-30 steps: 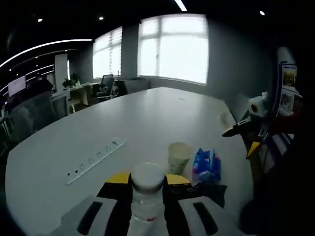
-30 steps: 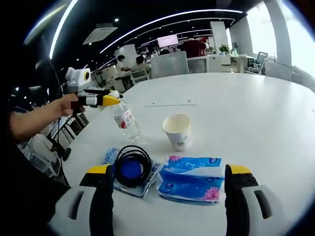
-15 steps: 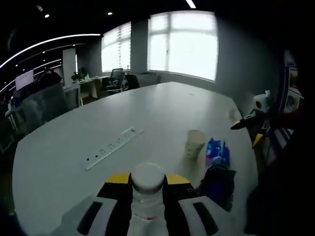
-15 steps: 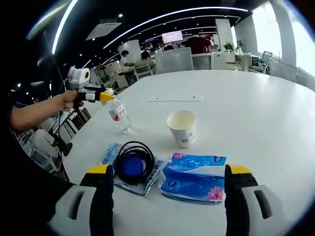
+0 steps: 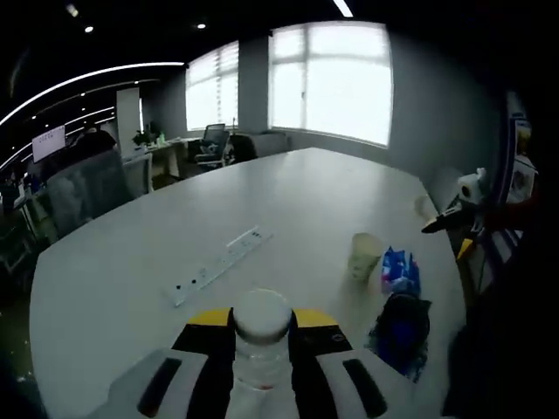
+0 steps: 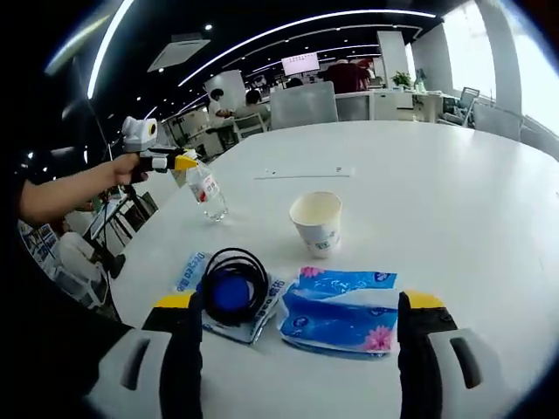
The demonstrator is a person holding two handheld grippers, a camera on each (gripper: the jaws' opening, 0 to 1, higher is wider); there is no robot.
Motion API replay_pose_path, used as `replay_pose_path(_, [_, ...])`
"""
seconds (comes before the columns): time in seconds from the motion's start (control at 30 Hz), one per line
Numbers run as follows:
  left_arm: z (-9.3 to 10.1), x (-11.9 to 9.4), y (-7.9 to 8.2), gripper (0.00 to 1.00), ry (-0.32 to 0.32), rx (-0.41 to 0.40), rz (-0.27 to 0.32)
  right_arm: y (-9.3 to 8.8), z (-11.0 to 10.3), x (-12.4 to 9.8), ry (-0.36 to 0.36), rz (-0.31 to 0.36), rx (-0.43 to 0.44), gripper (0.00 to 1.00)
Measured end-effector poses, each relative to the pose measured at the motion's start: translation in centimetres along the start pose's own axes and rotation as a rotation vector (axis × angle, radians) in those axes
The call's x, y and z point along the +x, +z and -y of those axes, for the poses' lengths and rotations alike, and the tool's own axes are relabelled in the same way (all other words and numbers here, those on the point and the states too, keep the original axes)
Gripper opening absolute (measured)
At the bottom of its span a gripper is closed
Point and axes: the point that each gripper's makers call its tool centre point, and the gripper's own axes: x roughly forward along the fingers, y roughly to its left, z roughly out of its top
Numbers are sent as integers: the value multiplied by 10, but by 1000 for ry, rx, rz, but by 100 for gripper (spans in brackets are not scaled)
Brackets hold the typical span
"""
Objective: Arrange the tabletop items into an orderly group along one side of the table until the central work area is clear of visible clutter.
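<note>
My right gripper [image 6: 295, 349] released, jaws wide. Just ahead between them: blue tissue pack [image 6: 341, 307]; left of it, black cable coil [image 6: 233, 281] on a blue packet. Beyond, paper cup [image 6: 316, 222]. Far left, my left gripper [image 6: 181, 161] grasping a water bottle [image 6: 208, 194], bottom touching the table [image 6: 454, 201].

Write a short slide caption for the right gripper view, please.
Left gripper sets a water bottle near the paper cup.
</note>
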Motion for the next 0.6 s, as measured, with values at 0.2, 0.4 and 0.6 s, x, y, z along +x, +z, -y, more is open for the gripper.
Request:
replay_pose_path(0.2, [-8,4,-6,21,-23,19,-27,-2,0,0,-5,-4,1,88])
replay_pose_path(0.4, [-10,0,-10,21,-44,29,-35,-4,2,0,-11,-10,7,88])
replay_pose_path(0.6, [-4,0,-8,22,-82,42,-27,-5,0,3,-9,-18,6,88])
